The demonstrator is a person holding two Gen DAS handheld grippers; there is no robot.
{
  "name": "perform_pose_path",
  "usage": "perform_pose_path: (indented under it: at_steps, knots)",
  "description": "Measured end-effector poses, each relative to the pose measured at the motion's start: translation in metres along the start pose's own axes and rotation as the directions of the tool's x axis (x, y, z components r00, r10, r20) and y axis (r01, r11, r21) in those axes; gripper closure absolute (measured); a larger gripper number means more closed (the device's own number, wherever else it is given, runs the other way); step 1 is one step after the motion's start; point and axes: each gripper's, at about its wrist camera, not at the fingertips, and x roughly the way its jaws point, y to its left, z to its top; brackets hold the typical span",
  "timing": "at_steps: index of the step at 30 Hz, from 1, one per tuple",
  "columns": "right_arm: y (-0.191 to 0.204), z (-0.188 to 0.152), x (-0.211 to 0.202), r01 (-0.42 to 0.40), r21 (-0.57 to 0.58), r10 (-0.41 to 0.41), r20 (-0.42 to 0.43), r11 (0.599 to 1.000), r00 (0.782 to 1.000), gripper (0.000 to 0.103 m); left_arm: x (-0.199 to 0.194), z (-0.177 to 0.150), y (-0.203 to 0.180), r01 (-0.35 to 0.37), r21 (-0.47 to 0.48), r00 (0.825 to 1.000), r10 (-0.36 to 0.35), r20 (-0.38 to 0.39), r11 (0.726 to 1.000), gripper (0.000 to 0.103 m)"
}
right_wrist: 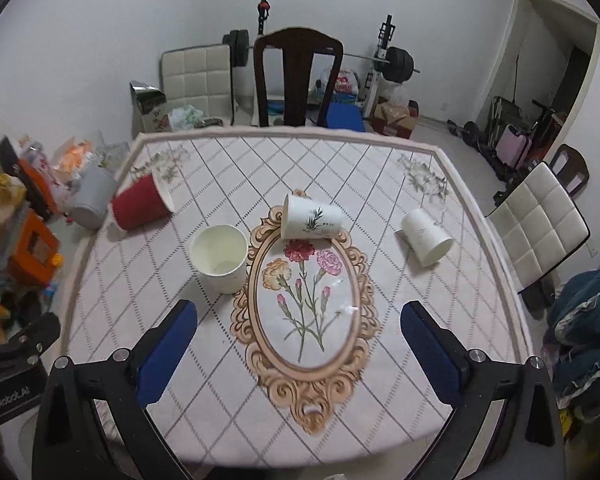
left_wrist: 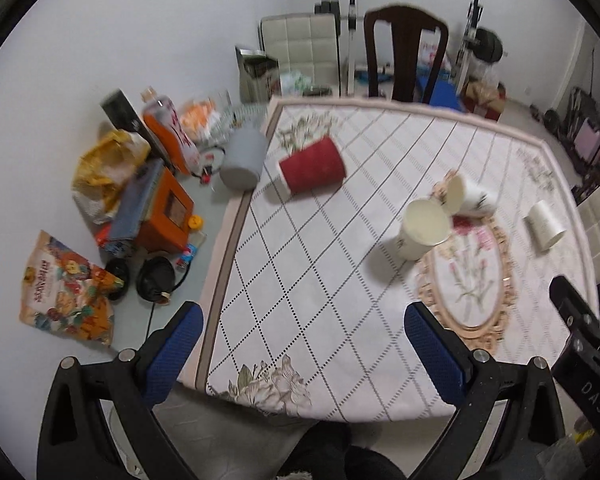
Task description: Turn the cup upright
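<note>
The white paper cup with a printed sprig (right_wrist: 312,218) lies on its side, well beyond both spread-apart, empty grippers, left (left_wrist: 300,344) and right (right_wrist: 298,340).

Upright cup (right_wrist: 219,258) stands left of tipped cup (right_wrist: 311,217).

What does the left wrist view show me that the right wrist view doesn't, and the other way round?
Left wrist only: a snack bag and headphones on the floor. Right wrist only: the doorway and a white chair beside the table. Both show one upright cup, and the red cup, sprig-printed cup and plain white cup on their sides.
</note>
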Motion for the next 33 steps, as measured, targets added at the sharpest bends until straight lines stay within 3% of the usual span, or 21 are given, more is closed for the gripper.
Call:
perform_pose_path:
  at_steps: [9,16,26,33]
  knots:
    - [-0.029,-0.008,-0.106,-0.02,-0.014,0.021,0.064,1.0,0.998,0.0,-0.095,-0.019,-0.001,0.017,-0.011,0.992,-0.015,0.127,1.0,0.0]
    - [-0.044,-0.016,-0.157,-0.01,-0.006,0.011,0.116,1.0,0.993,0.0,-0.132,-0.034,0.003,0.024,-0.015,0.981,-0.021,0.193,1.0,0.0]
    - [-0.049,-0.02,-0.184,-0.022,-0.002,0.022,0.131,1.0,0.991,0.0,-0.143,-0.042,0.009,0.047,-0.032,0.981,-0.04,0.19,0.998,0.0]
    - [-0.045,-0.02,-0.184,-0.024,-0.018,0.025,0.087,1.0,0.996,0.0,-0.146,-0.045,0.011,0.051,-0.034,0.987,-0.046,0.153,0.998,0.0]
